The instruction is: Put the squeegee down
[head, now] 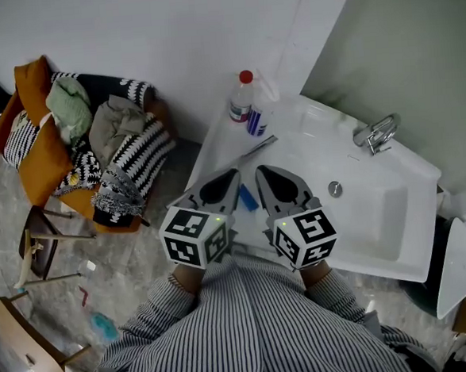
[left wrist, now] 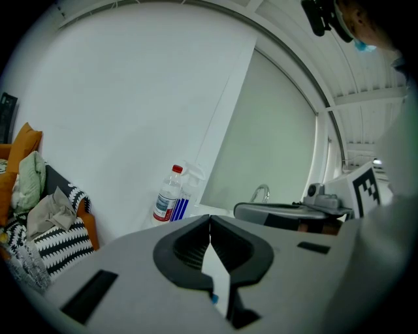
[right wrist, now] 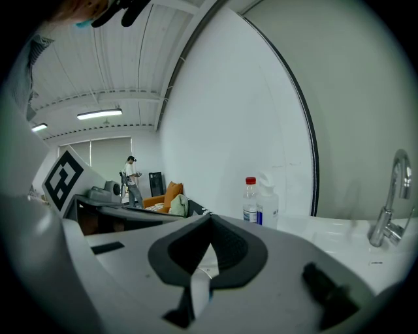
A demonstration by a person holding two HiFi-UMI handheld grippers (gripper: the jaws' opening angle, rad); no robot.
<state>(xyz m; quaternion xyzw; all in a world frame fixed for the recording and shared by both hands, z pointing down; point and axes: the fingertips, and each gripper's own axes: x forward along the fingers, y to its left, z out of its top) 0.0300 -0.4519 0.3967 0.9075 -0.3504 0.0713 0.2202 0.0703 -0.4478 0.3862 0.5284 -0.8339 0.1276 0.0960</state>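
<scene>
On the white sink counter (head: 215,155), what seems to be the squeegee (head: 258,148), a slim grey bar, lies at 12 o'clock of both tongs, apart from them; left gripper (head: 234,174) and right gripper (head: 261,172) sit side by side, each pressed together on nothing; a small blue thing (head: 247,198) lies between them.
</scene>
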